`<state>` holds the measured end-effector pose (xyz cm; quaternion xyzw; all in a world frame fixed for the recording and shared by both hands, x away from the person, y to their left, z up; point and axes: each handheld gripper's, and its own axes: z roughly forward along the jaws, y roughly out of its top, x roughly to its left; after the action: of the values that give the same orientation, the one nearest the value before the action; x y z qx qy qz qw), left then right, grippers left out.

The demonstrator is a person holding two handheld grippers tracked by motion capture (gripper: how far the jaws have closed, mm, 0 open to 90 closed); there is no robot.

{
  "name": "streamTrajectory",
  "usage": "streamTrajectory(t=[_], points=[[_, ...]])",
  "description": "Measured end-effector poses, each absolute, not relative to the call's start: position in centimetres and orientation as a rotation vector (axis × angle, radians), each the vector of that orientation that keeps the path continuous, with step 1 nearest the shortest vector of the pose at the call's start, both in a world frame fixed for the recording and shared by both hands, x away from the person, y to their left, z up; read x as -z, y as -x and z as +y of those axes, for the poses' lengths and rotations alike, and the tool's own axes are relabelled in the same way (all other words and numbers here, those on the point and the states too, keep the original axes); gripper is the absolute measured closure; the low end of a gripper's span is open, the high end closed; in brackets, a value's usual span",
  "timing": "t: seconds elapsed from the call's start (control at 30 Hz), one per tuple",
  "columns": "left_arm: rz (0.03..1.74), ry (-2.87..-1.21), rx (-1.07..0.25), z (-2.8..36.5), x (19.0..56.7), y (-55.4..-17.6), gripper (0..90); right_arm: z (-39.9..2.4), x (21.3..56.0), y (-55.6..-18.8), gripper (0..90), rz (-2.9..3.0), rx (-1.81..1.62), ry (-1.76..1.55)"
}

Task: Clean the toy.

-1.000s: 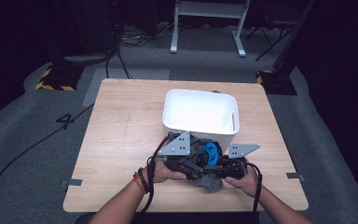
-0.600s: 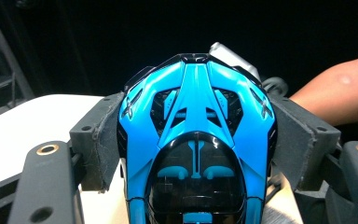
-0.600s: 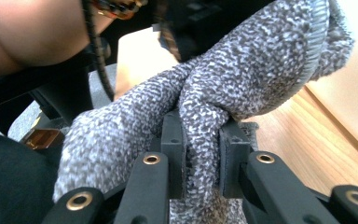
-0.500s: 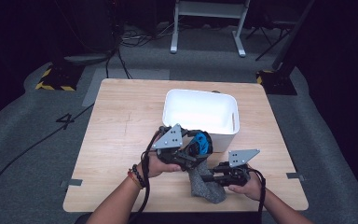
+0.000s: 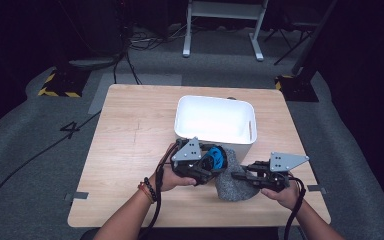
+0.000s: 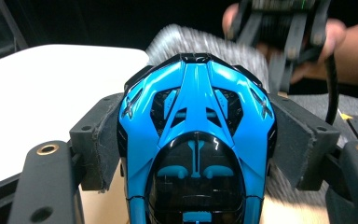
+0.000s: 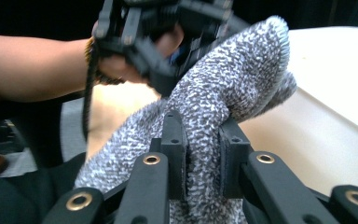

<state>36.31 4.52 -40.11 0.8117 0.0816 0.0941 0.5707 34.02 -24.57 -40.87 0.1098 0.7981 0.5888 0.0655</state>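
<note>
Hands should go slow here: the left gripper (image 5: pixel 215 167) squeezes the shiny blue and black toy car (image 6: pixel 196 140) in front of the white plastic bin (image 5: pixel 215 120), while the right gripper (image 7: pixel 200 158) pinches the speckled grey knit sock (image 7: pixel 223 93), so pull gently.
</note>
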Motion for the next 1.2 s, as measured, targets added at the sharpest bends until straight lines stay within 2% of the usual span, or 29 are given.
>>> streamTrajectory(t=[0.33, 0.63, 0.97, 1.2], points=[[0.160, -1.912, -0.186, 3.9, 40.1, -35.8, 26.0, -25.3, 39.7, -34.3, 77.0, 2.301, -1.733, -0.415], [0.205, -1.860, -0.212, 4.7, 39.4, -36.1, 26.0, -22.9, 41.8, -33.6, 77.5, 2.462, -1.723, -0.295], [0.173, -1.815, -0.247, 4.8, 37.7, -34.9, 26.0, -19.0, 45.7, -33.0, 77.4, 2.670, -1.612, -0.254], [0.142, -1.783, -0.162, 5.3, 37.8, -35.0, 26.0, -19.3, 45.6, -33.2, 77.3, 2.658, -1.563, -0.290]])
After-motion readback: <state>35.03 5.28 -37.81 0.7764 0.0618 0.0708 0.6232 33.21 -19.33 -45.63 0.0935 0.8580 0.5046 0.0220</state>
